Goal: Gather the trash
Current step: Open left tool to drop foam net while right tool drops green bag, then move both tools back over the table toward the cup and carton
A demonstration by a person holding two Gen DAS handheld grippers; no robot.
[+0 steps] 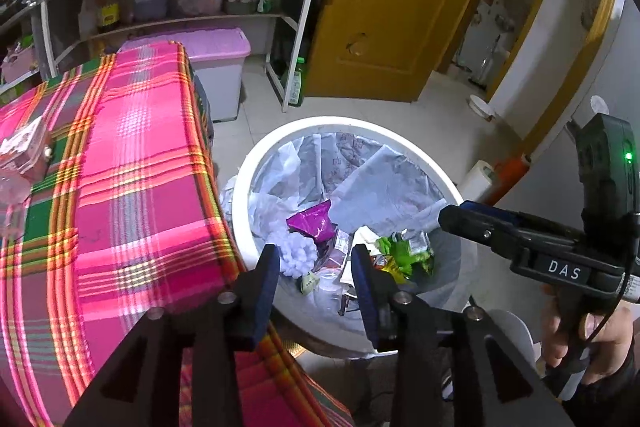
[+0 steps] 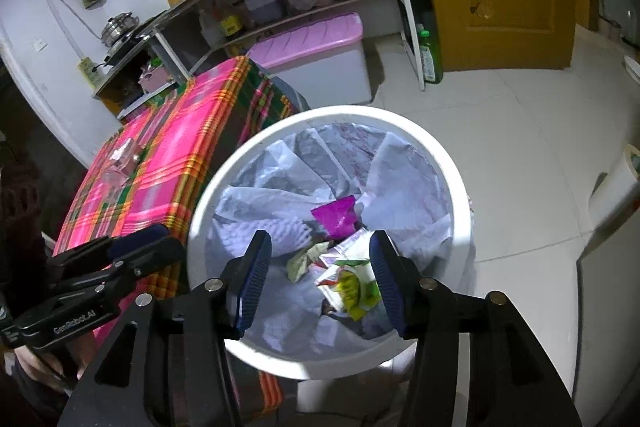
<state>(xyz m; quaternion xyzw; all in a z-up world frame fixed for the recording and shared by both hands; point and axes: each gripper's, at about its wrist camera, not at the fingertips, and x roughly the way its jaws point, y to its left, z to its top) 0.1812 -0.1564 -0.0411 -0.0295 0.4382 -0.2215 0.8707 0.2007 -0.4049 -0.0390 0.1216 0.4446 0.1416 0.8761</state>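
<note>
Left gripper (image 1: 316,267), right gripper (image 2: 320,267): fingers apart, empty, over bin rim (image 2: 200,223) touching tablecloth edge (image 2: 180,211).

Both grippers are black angular frames with round silver screws and ribbed dark-blue pads. Seen above the white bin (image 1: 248,187), the right gripper (image 1: 448,215) bears white "DAS" lettering, a green light and a black cable past the hand (image 1: 584,339). The left gripper (image 2: 160,239) reads "GenRobot.AI".
</note>
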